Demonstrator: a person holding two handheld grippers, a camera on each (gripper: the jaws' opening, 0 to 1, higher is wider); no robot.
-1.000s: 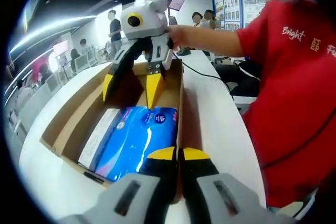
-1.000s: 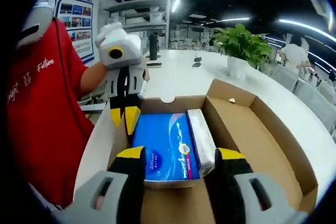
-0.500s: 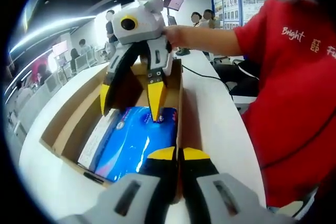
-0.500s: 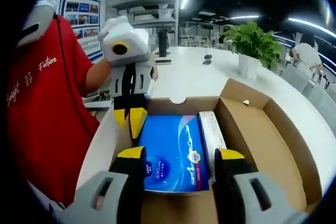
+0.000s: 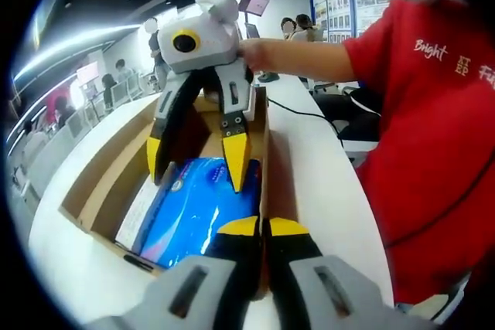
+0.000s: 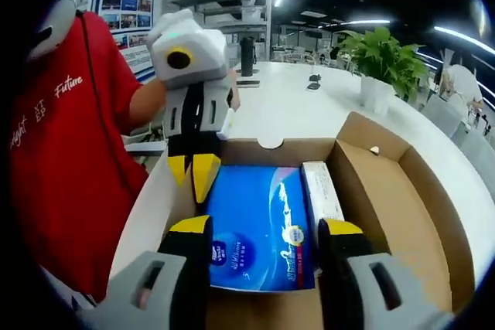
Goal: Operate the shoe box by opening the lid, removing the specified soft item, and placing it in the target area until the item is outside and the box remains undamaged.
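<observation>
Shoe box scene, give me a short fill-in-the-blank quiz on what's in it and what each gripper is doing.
1. The soft pack inside the shoe box is mostly ____ in colour.
2. The right gripper hangs over the pack with its jaws ____.
3. The left gripper sits at the box wall with its jaws ____.
4. The potted plant stands on the ____ table.

Missing words: blue; open; shut; white

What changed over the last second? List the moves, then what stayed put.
The right gripper came down into the open shoe box, its open jaws now straddling the blue tissue pack but not yet closed on it. The left gripper stayed shut at the box's near edge. The pack lies where it was, and the lid stays open.
</observation>
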